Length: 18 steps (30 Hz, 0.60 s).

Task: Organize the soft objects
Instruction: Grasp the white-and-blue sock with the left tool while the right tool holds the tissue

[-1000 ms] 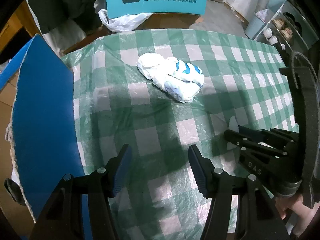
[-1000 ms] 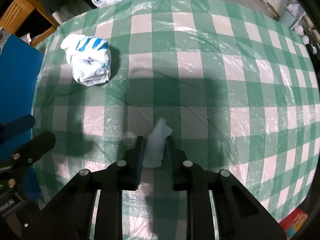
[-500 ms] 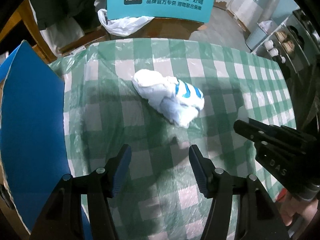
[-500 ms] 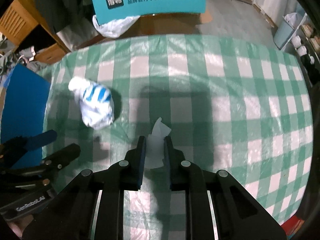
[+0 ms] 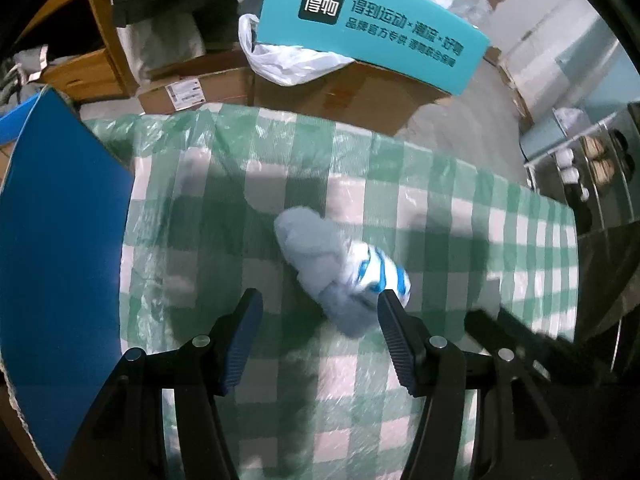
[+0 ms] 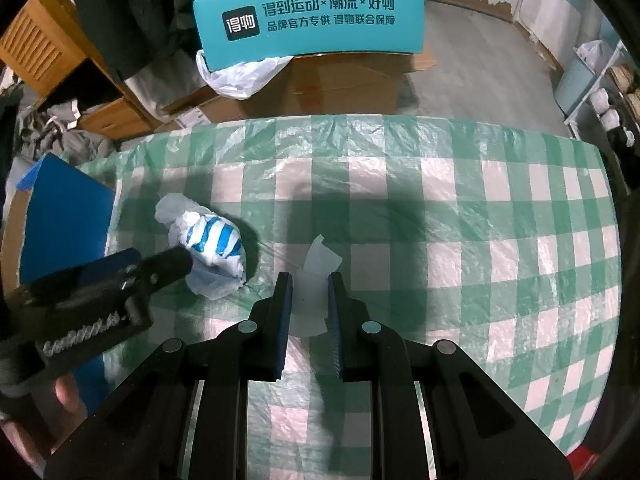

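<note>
A crumpled white bundle with blue stripes [image 5: 340,272] lies on the green-and-white checked tablecloth [image 5: 460,216]; it also shows in the right wrist view [image 6: 208,248]. My left gripper [image 5: 320,312] is open, just short of the bundle, its right finger [image 5: 394,332] beside the bundle's near end. In the right wrist view the left gripper [image 6: 116,276] reaches in from the left, next to the bundle. My right gripper [image 6: 310,288] is shut on a white tissue [image 6: 316,276] held above the cloth.
A blue board [image 5: 60,264] stands at the table's left edge. Behind the table are cardboard boxes [image 6: 332,80], a teal sign [image 6: 312,16] and a white plastic bag [image 6: 240,76]. A shelf with jars [image 5: 592,160] stands at the right.
Both grippers have risen and tilted toward the far edge. My left gripper has come closer to the striped bundle. My right gripper still holds the tissue.
</note>
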Tool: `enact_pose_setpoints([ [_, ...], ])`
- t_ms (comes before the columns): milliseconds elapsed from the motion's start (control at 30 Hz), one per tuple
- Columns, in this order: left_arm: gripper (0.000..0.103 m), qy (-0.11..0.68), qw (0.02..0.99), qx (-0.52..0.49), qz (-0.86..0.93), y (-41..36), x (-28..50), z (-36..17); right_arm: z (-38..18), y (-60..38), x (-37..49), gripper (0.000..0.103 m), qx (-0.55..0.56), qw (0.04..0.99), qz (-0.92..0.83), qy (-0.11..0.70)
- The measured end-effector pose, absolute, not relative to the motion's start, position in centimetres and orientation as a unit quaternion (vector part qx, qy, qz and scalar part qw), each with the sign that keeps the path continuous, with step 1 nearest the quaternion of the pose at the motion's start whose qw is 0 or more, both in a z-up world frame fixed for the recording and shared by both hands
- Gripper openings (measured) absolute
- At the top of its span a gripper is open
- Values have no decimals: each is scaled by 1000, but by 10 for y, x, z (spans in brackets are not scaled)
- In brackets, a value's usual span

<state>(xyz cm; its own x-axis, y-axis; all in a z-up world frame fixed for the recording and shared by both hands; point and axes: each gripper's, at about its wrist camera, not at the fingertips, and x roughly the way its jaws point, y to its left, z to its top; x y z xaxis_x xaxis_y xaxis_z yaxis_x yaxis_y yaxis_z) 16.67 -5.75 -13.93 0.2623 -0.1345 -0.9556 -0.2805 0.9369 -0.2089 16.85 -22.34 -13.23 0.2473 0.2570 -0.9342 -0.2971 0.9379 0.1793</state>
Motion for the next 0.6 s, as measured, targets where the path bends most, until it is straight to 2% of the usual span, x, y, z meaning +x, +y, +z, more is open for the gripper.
enact_pose_setpoints([
  [267, 61, 604, 766, -209, 65, -60, 185, -152, -130, -234, 168, 15, -7, 790, 172, 588],
  [367, 71, 611, 760, -210, 69, -63, 191, -161, -130, -238, 170, 15, -1, 790, 169, 589],
  [600, 71, 619, 757, -197, 66, -73, 192, -173, -129, -243, 171, 15, 7, 790, 169, 589],
])
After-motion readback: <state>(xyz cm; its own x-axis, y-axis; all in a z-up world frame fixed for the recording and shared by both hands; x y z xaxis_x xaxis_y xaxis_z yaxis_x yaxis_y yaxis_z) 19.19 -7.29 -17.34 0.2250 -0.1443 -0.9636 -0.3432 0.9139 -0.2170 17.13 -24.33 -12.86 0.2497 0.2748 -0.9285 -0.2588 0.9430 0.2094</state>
